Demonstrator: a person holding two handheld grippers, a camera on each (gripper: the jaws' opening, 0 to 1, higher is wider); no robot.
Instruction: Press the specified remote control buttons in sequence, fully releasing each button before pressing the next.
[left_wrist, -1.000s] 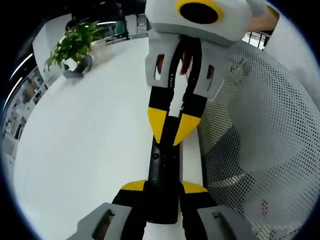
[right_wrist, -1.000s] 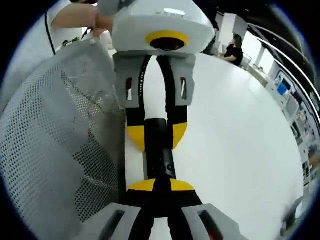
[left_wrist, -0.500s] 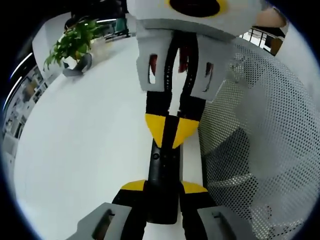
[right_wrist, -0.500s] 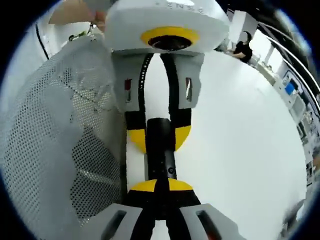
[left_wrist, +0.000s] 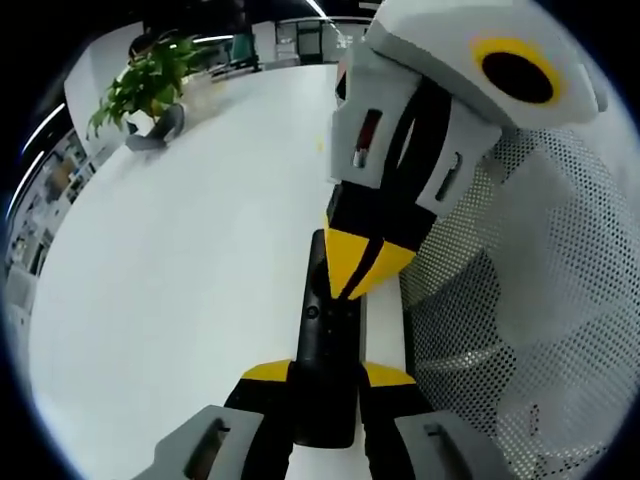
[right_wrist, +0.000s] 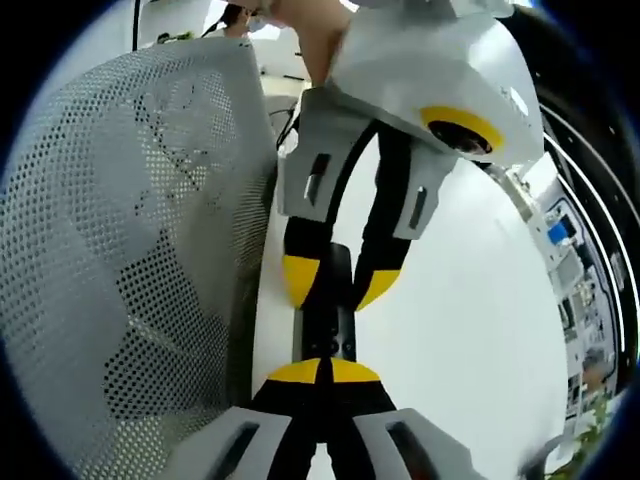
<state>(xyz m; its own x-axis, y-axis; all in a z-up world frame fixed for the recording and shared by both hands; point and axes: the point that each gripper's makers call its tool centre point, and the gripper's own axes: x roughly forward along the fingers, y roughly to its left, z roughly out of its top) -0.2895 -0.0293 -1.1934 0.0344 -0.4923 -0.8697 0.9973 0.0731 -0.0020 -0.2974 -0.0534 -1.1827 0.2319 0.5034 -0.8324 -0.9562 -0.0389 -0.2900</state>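
Right tongs (left_wrist: 352, 282) tilted since earlier, closed tips on remote (left_wrist: 325, 350); left tongs (left_wrist: 325, 385) clamping remote.

We count one black remote control (left_wrist: 325, 350), clamped at its near end between the jaws of one left gripper (left_wrist: 325, 385) and met from above by one right gripper (left_wrist: 362, 270), jaws together. One white table (left_wrist: 180, 290) carries it. One potted plant (left_wrist: 145, 95) stands at the far edge. One perforated chair back (right_wrist: 130, 230) sits beside the table.
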